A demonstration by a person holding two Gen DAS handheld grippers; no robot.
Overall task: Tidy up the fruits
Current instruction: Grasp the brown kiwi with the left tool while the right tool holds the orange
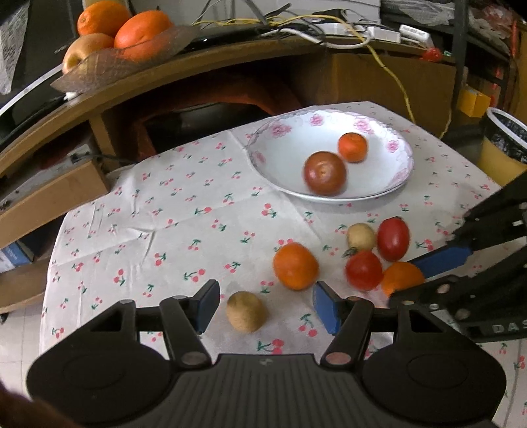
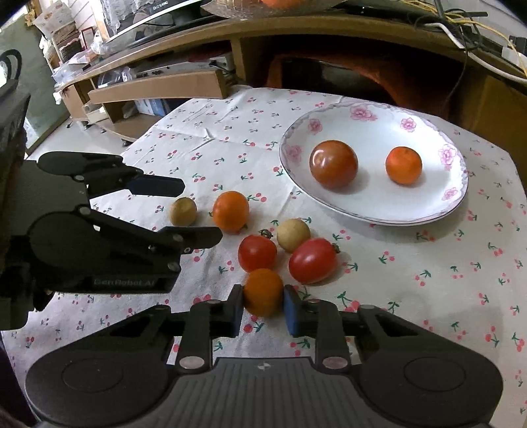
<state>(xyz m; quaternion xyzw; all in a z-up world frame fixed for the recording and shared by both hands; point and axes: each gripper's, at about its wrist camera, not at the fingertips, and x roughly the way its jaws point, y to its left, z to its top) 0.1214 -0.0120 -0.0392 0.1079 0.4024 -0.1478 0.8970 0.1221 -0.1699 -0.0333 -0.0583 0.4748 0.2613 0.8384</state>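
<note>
A white floral plate (image 1: 286, 164) (image 2: 372, 131) holds a dark red tomato (image 1: 325, 173) (image 2: 333, 164) and a small orange (image 1: 352, 147) (image 2: 403, 165). On the cherry-print cloth lie a brown fruit (image 1: 246, 311) (image 2: 183, 211), an orange (image 1: 295, 266) (image 2: 230, 211), a pale round fruit (image 1: 361, 236) (image 2: 293, 235) and two red tomatoes (image 1: 393, 239) (image 2: 257, 253). My left gripper (image 1: 266, 306) (image 2: 201, 210) is open, with the brown fruit between its fingers. My right gripper (image 2: 263, 307) has its pads against a small orange fruit (image 2: 263, 291) (image 1: 402, 276) on the cloth.
A wooden desk (image 1: 197, 69) stands behind the table with a dish of oranges (image 1: 131, 42) and cables (image 1: 346, 29) on it. A yellow bin (image 1: 504, 148) stands at the right. Cardboard boxes (image 1: 52, 194) sit to the left.
</note>
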